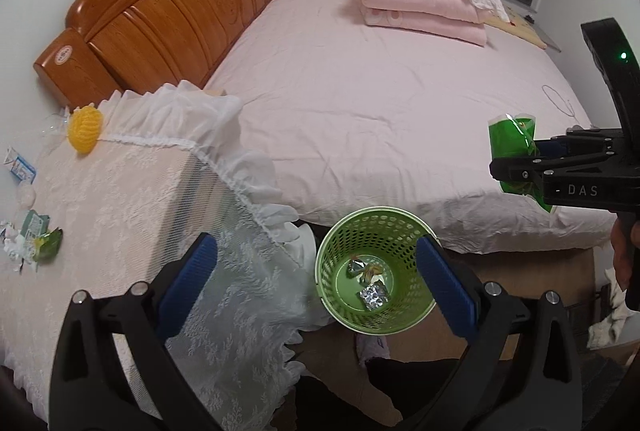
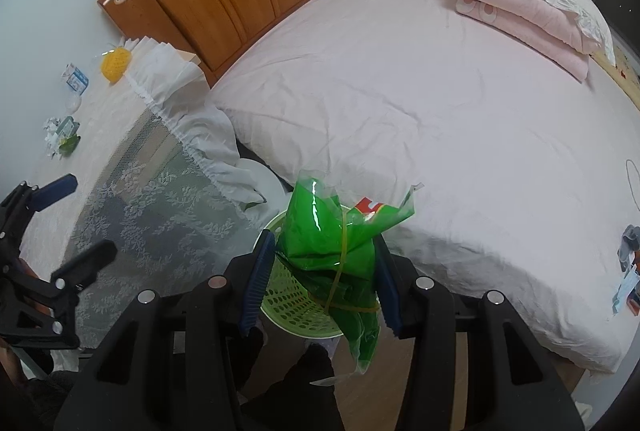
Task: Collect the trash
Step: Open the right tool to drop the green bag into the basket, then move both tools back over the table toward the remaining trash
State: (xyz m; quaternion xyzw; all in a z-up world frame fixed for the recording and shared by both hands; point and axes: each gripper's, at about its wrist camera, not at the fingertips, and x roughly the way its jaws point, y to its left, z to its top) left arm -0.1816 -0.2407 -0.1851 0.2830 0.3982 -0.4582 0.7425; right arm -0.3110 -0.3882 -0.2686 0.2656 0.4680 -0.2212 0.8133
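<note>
A green perforated trash basket [image 1: 376, 231] stands on the floor between the bed and the lace-covered nightstand, with foil wrappers [image 1: 374, 297] inside. My left gripper [image 1: 316, 279] is open and empty above the basket. My right gripper [image 2: 320, 283] is shut on a crumpled green plastic wrapper [image 2: 328, 235] and holds it over the basket's rim [image 2: 280, 315]. The right gripper also shows in the left wrist view [image 1: 520, 159] with the wrapper [image 1: 510, 143] to the right of the basket. More scraps [image 1: 34, 239] lie on the nightstand at the left.
The nightstand [image 1: 120, 191] carries a yellow knitted ball [image 1: 85, 130] and a small blue-white carton [image 1: 19, 169]. The pink bed [image 1: 380, 103] has folded bedding [image 1: 424, 5] and a wooden headboard [image 1: 168, 11]. Small items [image 2: 628, 271] lie at the bed's right edge.
</note>
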